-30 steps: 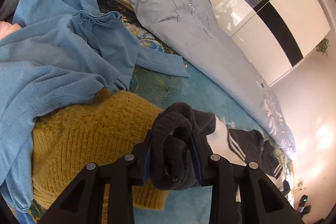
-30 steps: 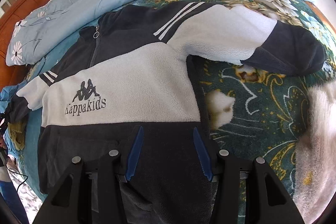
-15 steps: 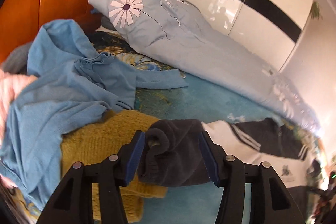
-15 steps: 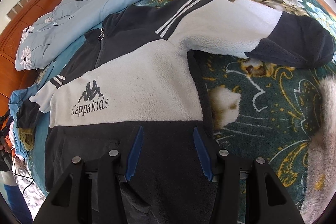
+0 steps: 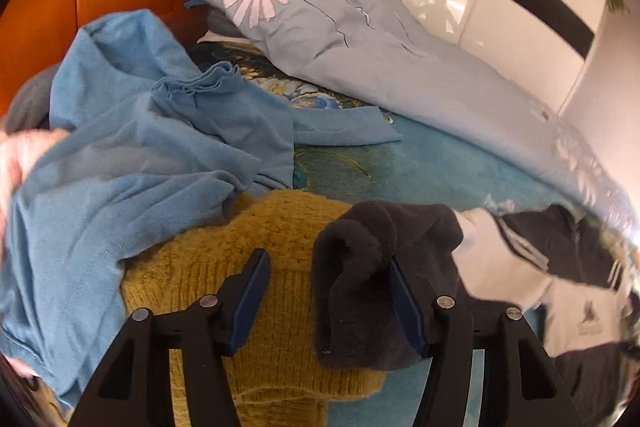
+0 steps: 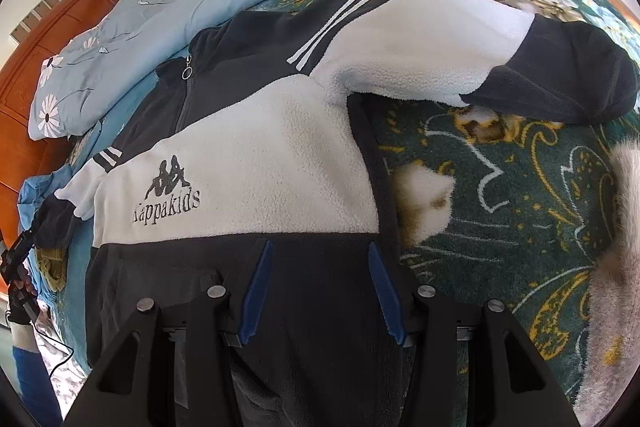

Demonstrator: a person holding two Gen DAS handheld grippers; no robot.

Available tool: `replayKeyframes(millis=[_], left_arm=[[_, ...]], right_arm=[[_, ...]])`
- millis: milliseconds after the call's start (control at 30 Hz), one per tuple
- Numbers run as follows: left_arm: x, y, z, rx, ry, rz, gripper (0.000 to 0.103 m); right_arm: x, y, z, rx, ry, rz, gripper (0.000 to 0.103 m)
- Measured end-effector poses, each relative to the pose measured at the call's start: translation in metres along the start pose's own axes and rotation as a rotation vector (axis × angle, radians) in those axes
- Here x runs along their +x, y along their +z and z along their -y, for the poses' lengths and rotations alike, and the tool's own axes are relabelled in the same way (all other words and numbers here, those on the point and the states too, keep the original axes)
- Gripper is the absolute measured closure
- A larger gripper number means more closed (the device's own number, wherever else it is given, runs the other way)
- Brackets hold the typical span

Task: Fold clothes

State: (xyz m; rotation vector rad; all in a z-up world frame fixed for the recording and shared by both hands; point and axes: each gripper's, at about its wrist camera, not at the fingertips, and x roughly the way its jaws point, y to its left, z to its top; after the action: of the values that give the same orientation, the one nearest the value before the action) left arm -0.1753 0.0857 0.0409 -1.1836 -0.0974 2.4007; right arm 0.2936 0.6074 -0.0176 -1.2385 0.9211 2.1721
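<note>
In the left wrist view, the left gripper (image 5: 326, 291) has its jaws opening around the dark cuff (image 5: 360, 283) of the fleece jacket (image 5: 560, 267); the cuff leans on 1 pad, a gap at the other, so it seems just released onto the yellow sweater (image 5: 248, 307) beside the blue top (image 5: 140, 147). In the right wrist view, the right gripper (image 6: 320, 291) hovers with jaws apart and nothing between them over the jacket's dark hem (image 6: 312, 327), the jacket spread flat on the patterned blanket (image 6: 500, 207). The sleeve looks laid out; next, probably, each gripper must pinch an edge and fold it inward.
</note>
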Motion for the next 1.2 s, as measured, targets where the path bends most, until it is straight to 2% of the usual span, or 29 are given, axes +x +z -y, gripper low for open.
replayKeyframes(millis=[100,200,267,300,400,500,600,700,800,833,967,1133,1167,1200], left_arm=[[-0.003,0.003,-0.014,-0.134,-0.061,0.019,0.04],[-0.015,0.003,-0.007,-0.143,-0.093,0.027,0.04],[-0.031,0.0,0.004,-0.116,-0.104,0.061,0.04],[-0.04,-0.001,0.01,-0.108,-0.089,0.083,0.039],[-0.059,-0.008,0.021,-0.132,0.019,0.145,0.037],[-0.073,-0.022,0.029,-0.212,0.076,0.214,0.037],[-0.08,-0.039,0.048,-0.267,0.057,0.25,0.037],[-0.076,-0.058,0.087,-0.225,-0.025,0.235,0.037],[-0.068,-0.075,0.133,-0.126,-0.064,0.205,0.037],[-0.065,-0.081,0.148,-0.101,-0.078,0.196,0.037],[-0.052,-0.1,0.189,-0.057,-0.171,0.136,0.036],[-0.044,-0.11,0.221,0.026,-0.192,0.094,0.036],[-0.042,-0.111,0.225,0.033,-0.193,0.087,0.036],[-0.042,-0.113,0.227,0.036,-0.191,0.082,0.036]], right_arm=[[0.002,0.0,0.002,0.007,0.007,0.0,0.052],[-0.004,0.003,0.01,0.037,0.05,0.009,0.052],[-0.018,0.008,0.023,0.062,0.067,0.043,0.052],[-0.026,0.01,0.03,0.074,0.074,0.064,0.052],[-0.056,0.022,0.064,0.136,0.055,0.15,0.052],[-0.086,0.034,0.111,0.254,0.021,0.247,0.052],[-0.105,0.042,0.167,0.436,0.034,0.337,0.052],[-0.109,0.052,0.213,0.578,0.024,0.388,0.052],[-0.099,0.063,0.243,0.628,-0.057,0.376,0.052],[-0.095,0.065,0.252,0.646,-0.058,0.376,0.052],[-0.08,0.071,0.284,0.725,0.031,0.399,0.052],[-0.068,0.074,0.297,0.783,0.106,0.418,0.052],[-0.066,0.074,0.297,0.786,0.113,0.42,0.054],[-0.065,0.074,0.297,0.784,0.123,0.422,0.065]])
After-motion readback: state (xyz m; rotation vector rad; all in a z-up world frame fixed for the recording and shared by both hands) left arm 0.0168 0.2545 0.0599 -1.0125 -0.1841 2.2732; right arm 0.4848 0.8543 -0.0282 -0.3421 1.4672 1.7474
